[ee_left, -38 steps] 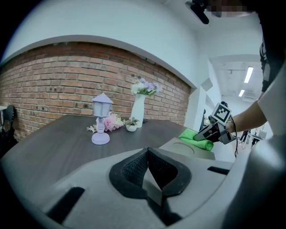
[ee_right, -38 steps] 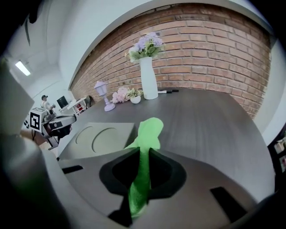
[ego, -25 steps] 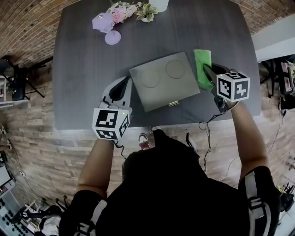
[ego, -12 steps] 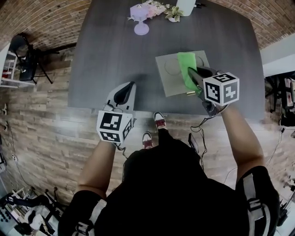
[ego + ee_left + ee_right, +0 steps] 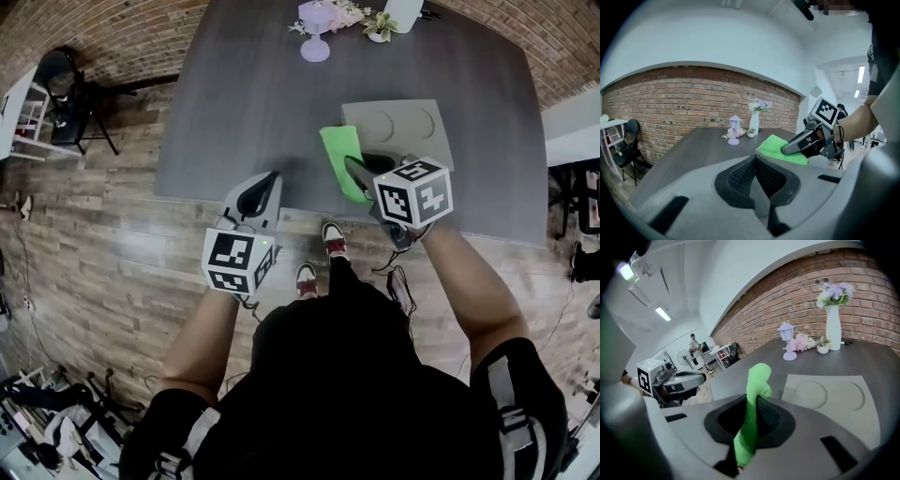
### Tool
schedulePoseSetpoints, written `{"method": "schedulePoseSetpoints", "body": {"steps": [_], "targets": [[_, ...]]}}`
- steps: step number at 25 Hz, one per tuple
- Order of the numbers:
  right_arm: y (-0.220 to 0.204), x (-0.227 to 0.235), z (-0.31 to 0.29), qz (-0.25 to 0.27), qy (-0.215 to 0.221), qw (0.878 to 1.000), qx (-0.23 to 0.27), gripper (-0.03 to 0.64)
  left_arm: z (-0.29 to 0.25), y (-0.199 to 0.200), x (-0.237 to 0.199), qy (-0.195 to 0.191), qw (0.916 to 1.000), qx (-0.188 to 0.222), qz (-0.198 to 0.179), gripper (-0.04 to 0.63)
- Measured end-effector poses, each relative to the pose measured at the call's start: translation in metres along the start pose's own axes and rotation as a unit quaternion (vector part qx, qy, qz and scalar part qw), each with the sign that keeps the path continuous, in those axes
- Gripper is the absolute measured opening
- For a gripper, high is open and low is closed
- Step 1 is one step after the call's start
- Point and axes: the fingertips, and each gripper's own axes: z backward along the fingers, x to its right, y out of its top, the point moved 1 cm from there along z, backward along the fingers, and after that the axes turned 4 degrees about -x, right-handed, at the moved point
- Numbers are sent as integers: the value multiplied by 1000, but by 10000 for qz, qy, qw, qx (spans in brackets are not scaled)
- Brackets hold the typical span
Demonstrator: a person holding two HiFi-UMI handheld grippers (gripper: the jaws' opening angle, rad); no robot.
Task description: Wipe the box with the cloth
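Note:
The flat grey box (image 5: 398, 127), with two round dents in its lid, lies on the dark table (image 5: 253, 103) near the front edge. My right gripper (image 5: 356, 171) is shut on the green cloth (image 5: 341, 157), which sits at the box's near left corner and reaches out over the table. In the right gripper view the cloth (image 5: 753, 401) stands pinched between the jaws, with the box (image 5: 834, 397) ahead to the right. My left gripper (image 5: 260, 192) hangs at the table's front edge, left of the box, shut and empty (image 5: 755, 161). It looks towards the cloth (image 5: 778, 146).
A lilac lantern (image 5: 315, 19), small flowers (image 5: 350, 13) and a white vase (image 5: 833, 331) stand at the table's far edge. A black chair (image 5: 66, 75) is on the plank floor to the left. Brick wall lies beyond the table.
My right gripper has carried the cloth leftwards from the box's right side across the lid to its left corner. The left gripper has drawn back from beside the box to the table edge.

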Motion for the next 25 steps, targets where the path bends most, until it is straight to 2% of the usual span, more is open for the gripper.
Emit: {"method": "schedulePoseSetpoints", "body": {"steps": [4,11,18,25], "targets": [[-6,9,-5,-68,5,10000,-41,37,-8,0,3,-16,10000,-22,-4,9],[-22,51,6,-248,-148,9994,-164,37,-43,2,21,-175,9997,-151,-6,9],[-38,113,34,-358,-435,9982,-186,37,-100,14,54,-477,9987,-156,-28,9],[-57,186,75,-436,-737,9961,-224,37,-150,18,71,-558,9978,-339,-60,9]]}}
